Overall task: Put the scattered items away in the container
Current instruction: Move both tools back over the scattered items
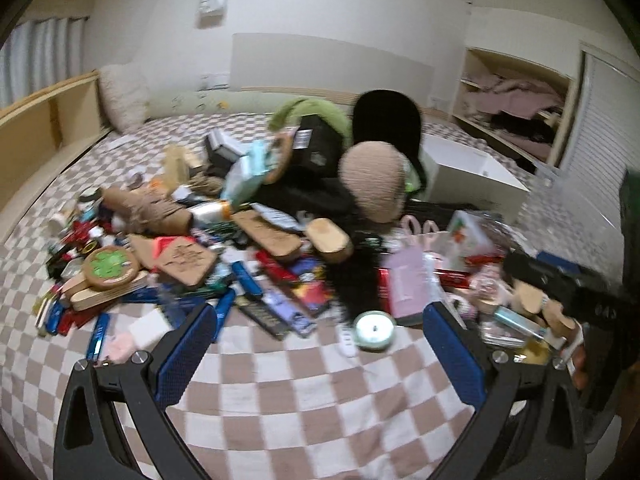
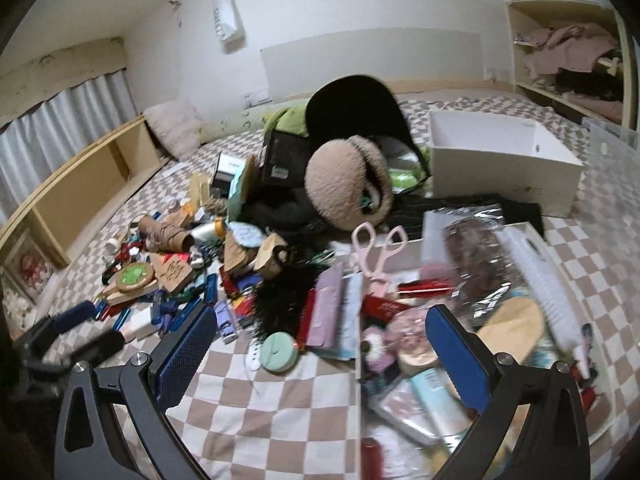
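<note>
A heap of scattered small items lies on the checkered bed: wooden pieces, blue bars, a round mint-green tin, pink scissors, a beige plush. The mint tin also shows in the right wrist view. A shallow white container at the right holds several items. My left gripper is open and empty, above bare bedspread just short of the tin. My right gripper is open and empty, its right finger over the container's near part.
A deeper white box stands behind the container. A clear plastic bin sits at the far right. Wooden bed frame runs along the left, open shelves at the back right. The right gripper body shows in the left wrist view.
</note>
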Available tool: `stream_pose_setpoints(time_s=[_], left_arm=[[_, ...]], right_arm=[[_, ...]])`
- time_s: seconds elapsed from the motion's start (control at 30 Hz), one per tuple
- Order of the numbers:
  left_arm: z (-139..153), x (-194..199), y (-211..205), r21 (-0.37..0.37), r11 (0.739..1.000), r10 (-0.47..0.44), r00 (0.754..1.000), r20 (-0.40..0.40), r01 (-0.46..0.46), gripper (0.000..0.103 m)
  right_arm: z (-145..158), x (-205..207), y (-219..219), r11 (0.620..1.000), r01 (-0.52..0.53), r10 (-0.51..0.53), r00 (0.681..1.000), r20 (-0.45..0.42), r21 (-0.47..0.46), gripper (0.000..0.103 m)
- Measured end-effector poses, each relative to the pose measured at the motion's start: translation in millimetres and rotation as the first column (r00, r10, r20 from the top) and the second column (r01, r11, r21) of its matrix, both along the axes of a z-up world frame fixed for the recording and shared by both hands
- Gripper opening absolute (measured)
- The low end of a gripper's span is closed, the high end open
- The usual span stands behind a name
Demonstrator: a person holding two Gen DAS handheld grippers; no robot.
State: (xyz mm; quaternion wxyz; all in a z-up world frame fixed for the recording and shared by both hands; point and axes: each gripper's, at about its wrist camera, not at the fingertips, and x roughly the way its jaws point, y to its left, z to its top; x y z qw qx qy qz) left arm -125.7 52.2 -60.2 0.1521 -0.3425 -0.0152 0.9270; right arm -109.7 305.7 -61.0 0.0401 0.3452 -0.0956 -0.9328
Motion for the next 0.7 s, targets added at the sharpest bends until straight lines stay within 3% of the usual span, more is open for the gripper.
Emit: stream_pose_setpoints(time_s=[0.2,0.57,0.7], left_arm=[[-15.7,-20.8,-49.8,0.046,0.996,0.077,0.996,0.036,-0.078,0.103],[-72.5,-42.0,-105.3,-0.053,0.968,0.247,0.966,0.076,-0.244,0.103],[-94.2,-45.0,-115.9,-0.059,0.963,0.269,0.955,0.125,-0.263,0.103]], right_arm=[[-20.0,-12.6,-28.5,0.998,-0.029,0.027,0.999,0.025,0.058,0.103],[-79.6,-31.0,-82.5,0.982,-0.116,0.106,0.991,0.077,0.145,0.103],[-97.6,-40.2,-88.4,0.976,-0.136,0.117,0.987,0.114,0.17,0.081]])
